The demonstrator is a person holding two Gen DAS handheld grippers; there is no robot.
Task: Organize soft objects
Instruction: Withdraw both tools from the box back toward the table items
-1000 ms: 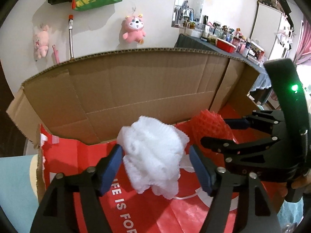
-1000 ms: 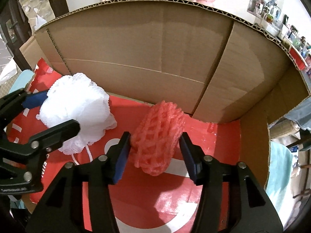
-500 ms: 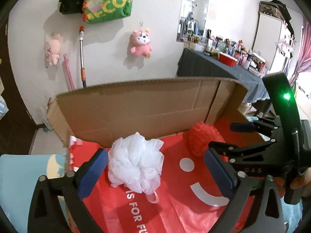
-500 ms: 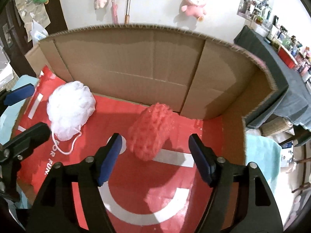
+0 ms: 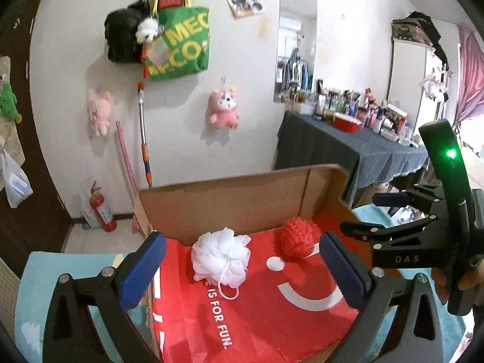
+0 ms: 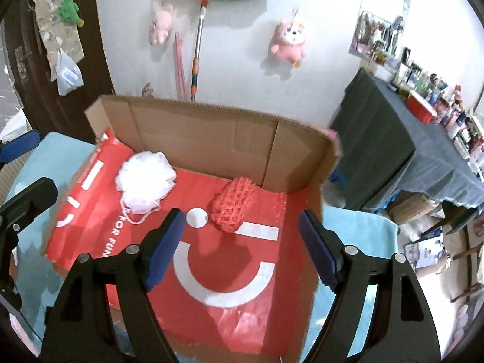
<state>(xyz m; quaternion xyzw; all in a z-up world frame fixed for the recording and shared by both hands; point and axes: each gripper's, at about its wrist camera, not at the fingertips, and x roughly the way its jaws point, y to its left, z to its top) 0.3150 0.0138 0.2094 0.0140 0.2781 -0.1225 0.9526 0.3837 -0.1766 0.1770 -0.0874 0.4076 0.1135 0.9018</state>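
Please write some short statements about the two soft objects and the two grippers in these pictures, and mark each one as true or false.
1. The white mesh puff lies on the red bag. True.
2. The left gripper is shut on the puff. False: it is open, empty.
3. The red foam net lies in the cardboard box. True.
4. The right gripper holds the red net. False: it is open, apart from it.
5. The two soft objects touch. False: red bag shows between them.
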